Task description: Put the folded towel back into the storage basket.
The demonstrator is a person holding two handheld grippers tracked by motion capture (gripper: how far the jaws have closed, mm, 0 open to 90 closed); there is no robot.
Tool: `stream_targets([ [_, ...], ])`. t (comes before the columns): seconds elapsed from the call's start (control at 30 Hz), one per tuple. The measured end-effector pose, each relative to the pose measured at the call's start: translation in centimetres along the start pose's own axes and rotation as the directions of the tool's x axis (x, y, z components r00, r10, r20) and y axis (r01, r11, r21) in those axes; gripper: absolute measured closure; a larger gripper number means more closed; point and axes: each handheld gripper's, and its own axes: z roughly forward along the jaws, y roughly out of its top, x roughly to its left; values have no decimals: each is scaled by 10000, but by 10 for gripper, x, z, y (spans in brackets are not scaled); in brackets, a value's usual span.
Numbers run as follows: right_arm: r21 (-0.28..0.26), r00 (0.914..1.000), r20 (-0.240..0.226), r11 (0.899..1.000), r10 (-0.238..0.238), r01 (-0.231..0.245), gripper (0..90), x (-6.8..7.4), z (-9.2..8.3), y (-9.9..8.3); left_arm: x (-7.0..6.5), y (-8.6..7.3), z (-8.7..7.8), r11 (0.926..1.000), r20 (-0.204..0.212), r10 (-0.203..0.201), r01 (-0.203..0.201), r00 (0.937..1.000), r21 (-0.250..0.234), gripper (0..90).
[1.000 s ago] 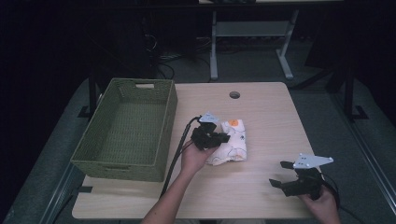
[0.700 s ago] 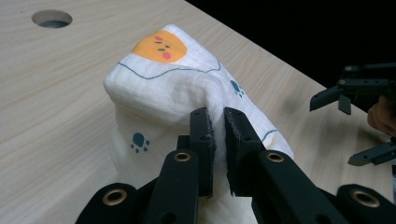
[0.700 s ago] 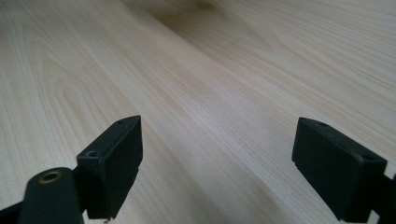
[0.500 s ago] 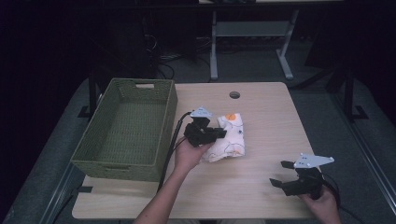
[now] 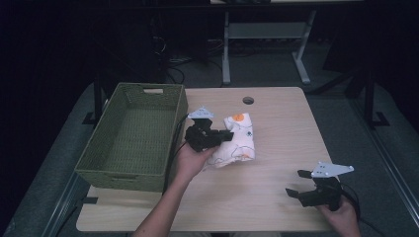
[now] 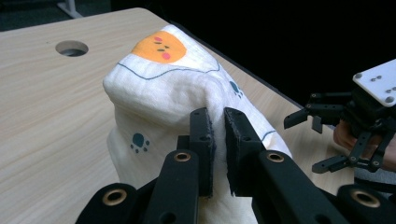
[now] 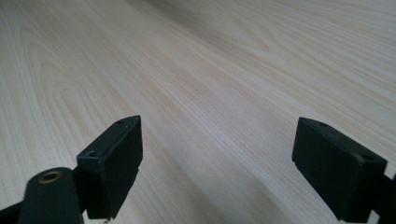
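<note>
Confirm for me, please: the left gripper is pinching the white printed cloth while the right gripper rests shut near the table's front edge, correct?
Not quite: the right gripper is open, its jaws wide apart over bare wood in the right gripper view. The left gripper does pinch the white printed cloth.

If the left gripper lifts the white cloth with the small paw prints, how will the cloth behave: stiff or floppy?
Probably floppy: the cloth bunches into a soft ridge where the left gripper pinches it. It looks light, since a thin fold is enough to hold it up. The rest would likely hang and drag on the table until raised well clear.
</note>
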Motion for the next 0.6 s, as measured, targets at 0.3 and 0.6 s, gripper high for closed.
stream_targets([
  [0.3, 71, 10000, 20, 10000, 15, -15, 159, 0, 1, 0, 0, 6, -18, 9997, -5, 34, -35, 10000, -252, 826],
  [0.6, 84, 10000, 48, 10000, -29, 28, 159, 0, 2, 1, 5, 9, -35, 9986, 27, -128, 129, 9999, -519, 825],
])
